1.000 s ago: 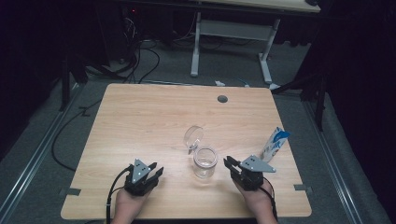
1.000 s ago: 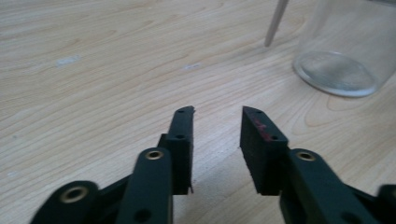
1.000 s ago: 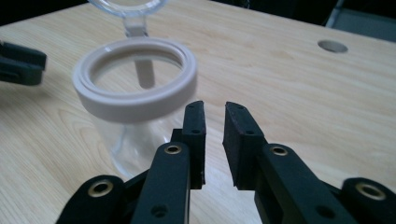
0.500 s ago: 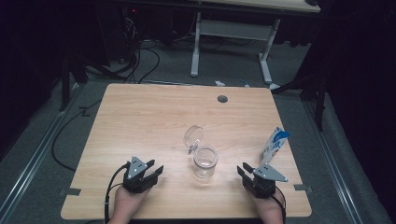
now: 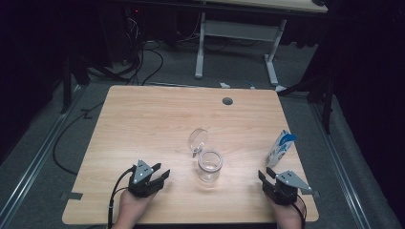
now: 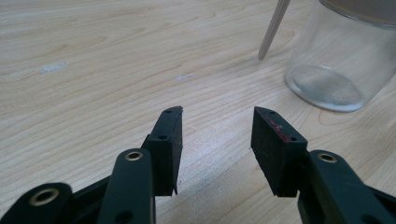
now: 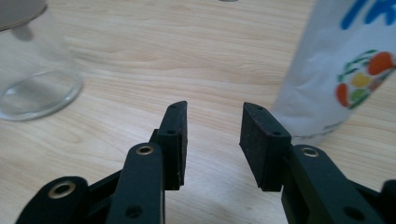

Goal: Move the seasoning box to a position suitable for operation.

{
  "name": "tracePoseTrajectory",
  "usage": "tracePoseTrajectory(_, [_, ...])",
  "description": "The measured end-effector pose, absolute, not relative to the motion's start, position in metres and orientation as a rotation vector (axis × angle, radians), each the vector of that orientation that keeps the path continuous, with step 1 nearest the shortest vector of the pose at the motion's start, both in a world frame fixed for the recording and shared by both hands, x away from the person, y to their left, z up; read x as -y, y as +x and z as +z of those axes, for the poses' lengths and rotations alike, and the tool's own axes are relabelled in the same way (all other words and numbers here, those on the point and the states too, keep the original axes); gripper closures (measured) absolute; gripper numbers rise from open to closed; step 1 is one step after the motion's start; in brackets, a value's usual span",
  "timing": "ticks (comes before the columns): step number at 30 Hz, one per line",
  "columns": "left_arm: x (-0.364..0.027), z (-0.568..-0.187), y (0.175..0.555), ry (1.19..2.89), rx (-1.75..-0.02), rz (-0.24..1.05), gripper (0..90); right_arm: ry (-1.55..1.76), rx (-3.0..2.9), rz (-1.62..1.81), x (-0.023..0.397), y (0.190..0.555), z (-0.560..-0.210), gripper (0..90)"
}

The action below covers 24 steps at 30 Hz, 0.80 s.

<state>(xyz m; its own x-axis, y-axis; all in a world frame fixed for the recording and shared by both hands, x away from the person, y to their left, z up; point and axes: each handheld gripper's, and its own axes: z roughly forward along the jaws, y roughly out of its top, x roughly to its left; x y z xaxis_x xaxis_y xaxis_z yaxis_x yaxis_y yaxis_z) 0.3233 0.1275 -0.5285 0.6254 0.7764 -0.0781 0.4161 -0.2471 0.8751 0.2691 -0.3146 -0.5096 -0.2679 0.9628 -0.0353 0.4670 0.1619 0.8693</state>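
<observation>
A clear glass jar (image 5: pixel 209 166) stands in the middle of the table, its hinged lid (image 5: pixel 197 140) swung open behind it. A white pouch (image 5: pixel 281 148) with a blue top and fruit print stands upright at the right. My left gripper (image 5: pixel 161 175) rests near the front edge, left of the jar (image 6: pixel 341 60), open with nothing between its jaws, which have just widened a little. My right gripper (image 5: pixel 265 177) sits just in front of the pouch (image 7: pixel 345 70). Its jaws have just been opening and hold nothing. The jar (image 7: pixel 35 70) lies to its left.
The wooden table (image 5: pixel 143 124) has a round cable hole (image 5: pixel 227 101) near its far edge. A white desk frame (image 5: pixel 236 28) and cables (image 5: pixel 143 57) stand on the floor beyond. A black cable (image 5: pixel 114 195) trails from the left gripper.
My right gripper has drawn back toward the near edge and to the right, its jaws spreading; the pouch stands free beyond it. The left hand has kept still.
</observation>
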Motion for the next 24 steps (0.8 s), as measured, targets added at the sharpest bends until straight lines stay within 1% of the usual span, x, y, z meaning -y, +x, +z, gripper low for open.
tracePoseTrajectory(1, [-0.128,-0.528,0.323,1.870,-0.954,0.461,53.8,1.366,-1.806,1.018,0.319,0.269,-0.509,58.2])
tracePoseTrajectory(2, [-0.128,-0.528,0.323,1.870,-0.954,0.461,53.8,1.366,-1.806,1.018,0.319,0.269,-0.509,58.2])
tracePoseTrajectory(4, [-0.128,-0.528,0.322,1.873,-0.952,0.464,53.8,1.381,-1.785,1.006,0.323,0.270,-0.508,55.5])
tracePoseTrajectory(5, [-0.129,-0.529,0.322,1.877,-0.955,0.468,53.8,1.403,-1.761,1.004,0.328,0.271,-0.507,52.8])
tracePoseTrajectory(6, [-0.129,-0.529,0.322,1.877,-0.955,0.468,53.8,1.403,-1.761,1.004,0.328,0.271,-0.507,52.8])
tracePoseTrajectory(7, [-0.129,-0.529,0.321,1.879,-0.961,0.469,53.8,1.414,-1.745,1.002,0.332,0.272,-0.506,49.8])
tracePoseTrajectory(8, [-0.129,-0.529,0.321,1.879,-0.961,0.469,53.9,1.414,-1.745,1.002,0.332,0.272,-0.506,49.8])
tracePoseTrajectory(10, [-0.130,-0.530,0.321,1.879,-0.964,0.475,53.9,1.425,-1.728,1.000,0.334,0.275,-0.506,46.9])
tracePoseTrajectory(11, [-0.132,-0.529,0.320,1.876,-0.968,0.479,53.9,1.437,-1.716,0.999,0.335,0.277,-0.505,42.5])
tracePoseTrajectory(12, [-0.132,-0.529,0.320,1.876,-0.968,0.479,53.9,1.437,-1.716,0.999,0.335,0.277,-0.505,42.5])
tracePoseTrajectory(13, [-0.134,-0.530,0.318,1.872,-0.975,0.481,53.9,1.442,-1.705,0.988,0.336,0.281,-0.505,39.4])
tracePoseTrajectory(14, [-0.134,-0.530,0.318,1.872,-0.975,0.481,53.9,1.442,-1.705,0.988,0.336,0.281,-0.505,39.4])
tracePoseTrajectory(15, [-0.137,-0.530,0.316,1.868,-0.981,0.485,54.0,1.453,-1.694,0.980,0.337,0.284,-0.505,37.0])
tracePoseTrajectory(19, [-0.141,-0.530,0.313,1.860,-0.989,0.497,54.2,1.470,-1.689,0.975,0.338,0.293,-0.507,33.9])
tracePoseTrajectory(24, [-0.148,-0.529,0.308,1.848,-1.001,0.516,54.3,1.483,-1.664,0.950,0.341,0.302,-0.508,31.4])
